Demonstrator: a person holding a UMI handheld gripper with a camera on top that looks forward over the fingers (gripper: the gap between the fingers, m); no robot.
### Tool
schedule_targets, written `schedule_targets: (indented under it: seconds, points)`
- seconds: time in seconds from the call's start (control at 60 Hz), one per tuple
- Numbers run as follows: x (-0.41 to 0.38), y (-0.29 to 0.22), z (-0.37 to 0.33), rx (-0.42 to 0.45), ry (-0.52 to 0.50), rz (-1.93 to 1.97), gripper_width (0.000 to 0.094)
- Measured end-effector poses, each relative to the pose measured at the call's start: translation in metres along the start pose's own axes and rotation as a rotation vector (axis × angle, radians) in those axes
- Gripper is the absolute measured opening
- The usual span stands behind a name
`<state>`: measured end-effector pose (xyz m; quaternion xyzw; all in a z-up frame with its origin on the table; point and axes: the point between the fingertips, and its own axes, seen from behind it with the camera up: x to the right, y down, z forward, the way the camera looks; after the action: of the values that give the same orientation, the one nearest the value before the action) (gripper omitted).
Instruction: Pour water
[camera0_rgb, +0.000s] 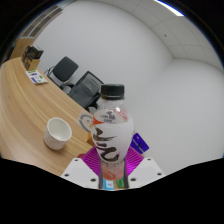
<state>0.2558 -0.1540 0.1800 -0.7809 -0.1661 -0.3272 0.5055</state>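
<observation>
Bottle (111, 130) held upright between the jaws, clear plastic, white screw cap on top, still capped. White label wraps its middle with bold black lettering and a small red mark near the upper part; text too distorted to read. Below the label the body looks clear, liquid level hard to tell. Gripper (111, 172) closes on the lower part of the bottle, both magenta pads (95, 160) pressing its sides, so jaws are narrow, clamped on the bottle. Bottle appears lifted off the surface (25, 110), sitting out past its near edge, though contact below is hidden by the fingers. White cup (58, 131) stands on the wooden surface just left of the bottle, open mouth up, inside looks empty, apart from the bottle. Further back on the surface a small colourful item (37, 76), too small to identify. Black office chairs (64, 70) stand behind the surface near the white wall (150, 60). Purple-blue object (141, 146) just right of the bottle, partly hidden, can't tell what it is.
</observation>
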Motion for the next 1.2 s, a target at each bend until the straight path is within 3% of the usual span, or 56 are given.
schedule_targets:
  seconds: [0.15,0.367,0.617,0.85,1.2]
  points:
    - [0.016,-0.012,0.038,-0.038,0.125,-0.46,0.0279]
    - [0.004,-0.03,0.077,-0.061,0.223,-1.117,0.0277]
    - [-0.01,-0.036,0.101,-0.06,0.233,-1.361,0.0277]
    - [0.001,-0.031,0.098,-0.04,0.149,-1.07,0.0278]
    - [0.019,-0.032,0.063,0.046,-0.185,0.129,0.0281]
